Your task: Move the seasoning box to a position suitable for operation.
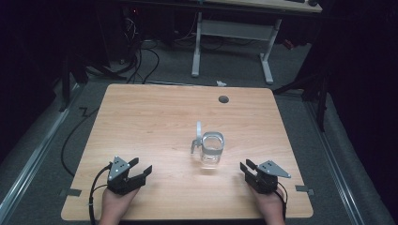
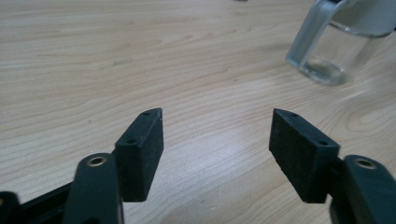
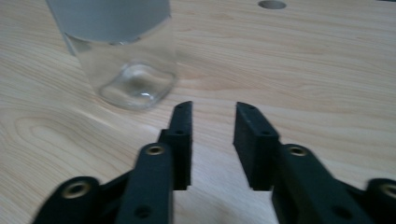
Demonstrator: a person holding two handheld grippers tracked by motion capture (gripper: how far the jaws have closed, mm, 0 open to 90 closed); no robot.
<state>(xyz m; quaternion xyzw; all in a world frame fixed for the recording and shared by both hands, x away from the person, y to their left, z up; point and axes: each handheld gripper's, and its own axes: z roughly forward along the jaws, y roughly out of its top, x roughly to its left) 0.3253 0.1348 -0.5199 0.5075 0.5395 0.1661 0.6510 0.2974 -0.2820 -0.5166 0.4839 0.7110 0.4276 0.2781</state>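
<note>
The glass jar (image 1: 212, 149) stands between my left gripper (image 1: 141, 169) and right gripper (image 1: 247, 166), both parted and empty; cable hole (image 1: 223, 99) beyond.

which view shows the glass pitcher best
The high view: the whole glass pitcher with its handle, upright on the table. The left gripper view catches its handle and base; the right gripper view, its lower body and base, close and blurred.
</note>
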